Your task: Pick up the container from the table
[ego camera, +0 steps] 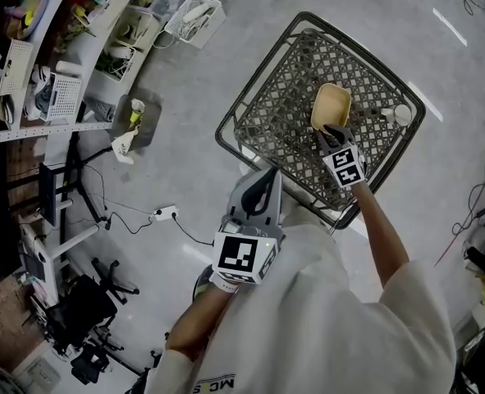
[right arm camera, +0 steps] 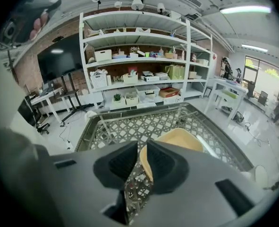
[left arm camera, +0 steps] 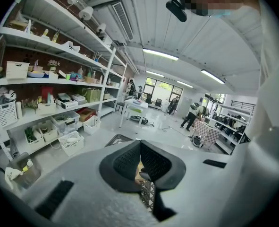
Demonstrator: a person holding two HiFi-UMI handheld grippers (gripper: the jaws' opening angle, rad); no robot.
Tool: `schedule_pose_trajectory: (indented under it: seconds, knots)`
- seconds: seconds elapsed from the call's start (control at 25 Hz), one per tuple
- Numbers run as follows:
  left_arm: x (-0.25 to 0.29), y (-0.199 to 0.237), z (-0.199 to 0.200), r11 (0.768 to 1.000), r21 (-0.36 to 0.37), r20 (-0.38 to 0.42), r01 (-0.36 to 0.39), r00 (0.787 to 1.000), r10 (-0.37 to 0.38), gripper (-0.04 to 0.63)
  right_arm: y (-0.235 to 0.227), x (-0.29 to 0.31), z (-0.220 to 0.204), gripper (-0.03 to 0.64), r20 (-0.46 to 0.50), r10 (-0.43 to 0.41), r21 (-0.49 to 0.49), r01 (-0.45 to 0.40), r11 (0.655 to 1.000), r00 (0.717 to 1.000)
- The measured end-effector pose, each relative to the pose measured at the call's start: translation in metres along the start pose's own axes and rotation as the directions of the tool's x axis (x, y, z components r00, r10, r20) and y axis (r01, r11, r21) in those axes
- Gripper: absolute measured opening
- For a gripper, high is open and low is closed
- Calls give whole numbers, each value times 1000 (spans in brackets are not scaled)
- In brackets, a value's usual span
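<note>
In the head view we see a dark metal table (ego camera: 287, 72) with a lattice top. The beige container (ego camera: 331, 103) is over the middle of this top, a little toward the right corner, and it looks tilted. We cannot tell whether it rests on the lattice or is raised from it. The right gripper (ego camera: 331, 131) reaches to the near rim of the container and touches it. A small white round thing (ego camera: 402, 115) lies close to the right corner of the table. The left gripper (ego camera: 267, 179) is at the near edge of the table, well apart from the container, above the person's white sleeve (ego camera: 324, 302). Storage shelves (ego camera: 61, 56) stand at the left. In the left gripper view, the left gripper (left arm camera: 140, 145) has its jaws pressed together at the tips and nothing is between them. Below the tips a bit of the table lattice (left arm camera: 147, 193) shows. Behind we see white shelves (left arm camera: 59, 79) with boxes, and some people (left arm camera: 193, 115) stand far away in the room. In the right gripper view, the right gripper (right arm camera: 142, 145) has its jaws clenched on the near wall of the container (right arm camera: 181, 138): the thin beige rim goes into the narrow gap and lies against the right jaw. The table (right arm camera: 130, 124) spreads behind it, and further back stand shelves (right arm camera: 139, 56) and a dark screen (right arm camera: 59, 58).
</note>
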State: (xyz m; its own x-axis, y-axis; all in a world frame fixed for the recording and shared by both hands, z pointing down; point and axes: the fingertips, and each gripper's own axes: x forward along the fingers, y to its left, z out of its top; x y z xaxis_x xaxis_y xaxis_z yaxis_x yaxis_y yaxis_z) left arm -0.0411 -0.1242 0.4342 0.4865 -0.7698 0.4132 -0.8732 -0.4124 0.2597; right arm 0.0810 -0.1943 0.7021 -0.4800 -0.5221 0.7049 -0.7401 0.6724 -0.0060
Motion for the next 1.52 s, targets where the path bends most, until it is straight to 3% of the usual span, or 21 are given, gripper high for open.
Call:
schedule_pose_trajectory:
  seconds: [0.56,0.8,1.12,1.32,1.52]
  knots:
    - [-6,5,-1,1000,-4,-5,-17,1000,17,23,2,47,-62,78,-225,33,-209,-81,974,974]
    - [-13,8,-3,999,-5,-4,-33,999,32,23,4,56,-72,78,-274,28,-269,-105,958,961]
    - [-18,8,-8,999,-11,-2,-38,999,38,23,3,65,-78,35,-321,11,-411,-149,899,947]
    - [-19,6,-6,999,-8,4,-38,999,38,23,2,65,-78,31,-328,18,-407,-159,900,945]
    - [-19,6,-8,999,-4,0,-36,999,36,23,3,62,-67,31,-294,42,-346,-148,927,955]
